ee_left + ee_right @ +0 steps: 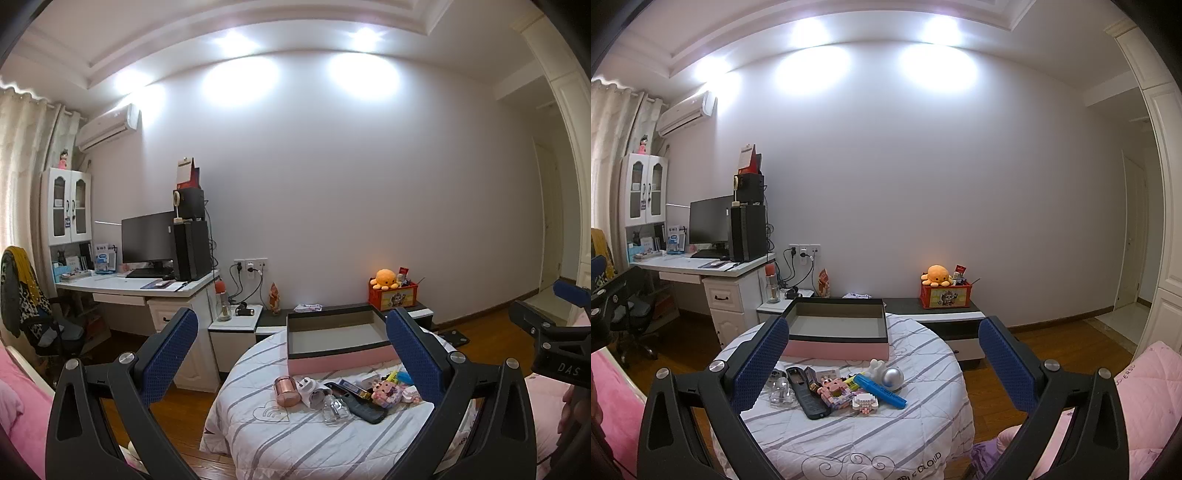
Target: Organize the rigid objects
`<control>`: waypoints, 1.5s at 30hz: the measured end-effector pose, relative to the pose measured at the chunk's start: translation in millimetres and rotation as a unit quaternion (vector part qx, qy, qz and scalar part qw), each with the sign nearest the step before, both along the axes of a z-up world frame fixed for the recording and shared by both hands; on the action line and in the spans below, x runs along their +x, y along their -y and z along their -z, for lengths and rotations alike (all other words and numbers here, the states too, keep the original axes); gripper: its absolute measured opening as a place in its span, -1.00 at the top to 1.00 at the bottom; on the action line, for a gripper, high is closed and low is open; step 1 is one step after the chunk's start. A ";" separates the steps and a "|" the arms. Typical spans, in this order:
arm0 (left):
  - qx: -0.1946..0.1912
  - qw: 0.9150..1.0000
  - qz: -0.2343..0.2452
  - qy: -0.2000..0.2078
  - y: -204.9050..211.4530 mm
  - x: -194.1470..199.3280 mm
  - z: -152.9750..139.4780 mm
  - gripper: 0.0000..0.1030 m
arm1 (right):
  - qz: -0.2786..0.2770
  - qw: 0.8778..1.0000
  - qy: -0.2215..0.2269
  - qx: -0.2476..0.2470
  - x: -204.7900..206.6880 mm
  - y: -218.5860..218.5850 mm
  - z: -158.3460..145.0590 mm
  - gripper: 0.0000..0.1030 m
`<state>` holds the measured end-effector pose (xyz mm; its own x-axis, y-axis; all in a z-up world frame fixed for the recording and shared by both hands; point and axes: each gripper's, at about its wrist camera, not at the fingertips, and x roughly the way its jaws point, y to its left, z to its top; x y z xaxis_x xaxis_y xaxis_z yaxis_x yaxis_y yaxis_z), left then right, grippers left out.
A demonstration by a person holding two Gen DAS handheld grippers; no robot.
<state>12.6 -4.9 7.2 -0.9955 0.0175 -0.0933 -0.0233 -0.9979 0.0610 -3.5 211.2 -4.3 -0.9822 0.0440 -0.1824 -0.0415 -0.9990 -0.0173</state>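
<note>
Hovering above a round table [923, 435] covered in a striped cloth, the left gripper [291, 354] and right gripper [884, 360] both have jaws spread wide, holding nothing. Small rigid items lie clustered at lower centre: a black remote [807, 395], blue marker [882, 393], silver ball [893, 376], copper cup [286, 390] and clear bottle [334, 409]. An empty pink box [836, 349] sits just behind them. Sensible start: take an outlying item first, gripping across its narrow side, avoiding neighbours.
</note>
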 end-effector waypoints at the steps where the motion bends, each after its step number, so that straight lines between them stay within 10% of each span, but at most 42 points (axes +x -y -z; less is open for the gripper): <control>1: 0.001 1.000 0.000 0.000 0.0 -0.5 0.6 -1.00 | 0.000 1.000 -0.001 0.000 0.8 0.5 -0.5 -1.00; 45: -0.018 0.998 0.020 0.055 -25.3 -71.6 38.3 -1.00 | 0.017 0.998 0.055 -0.010 -55.8 -17.0 34.6 -1.00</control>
<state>-59.0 20.4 -31.1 -0.9776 0.0519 -0.2040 -0.0719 -0.9932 0.0920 -59.3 228.2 -38.9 -0.9542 0.0713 -0.2905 -0.0737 -0.9973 -0.0028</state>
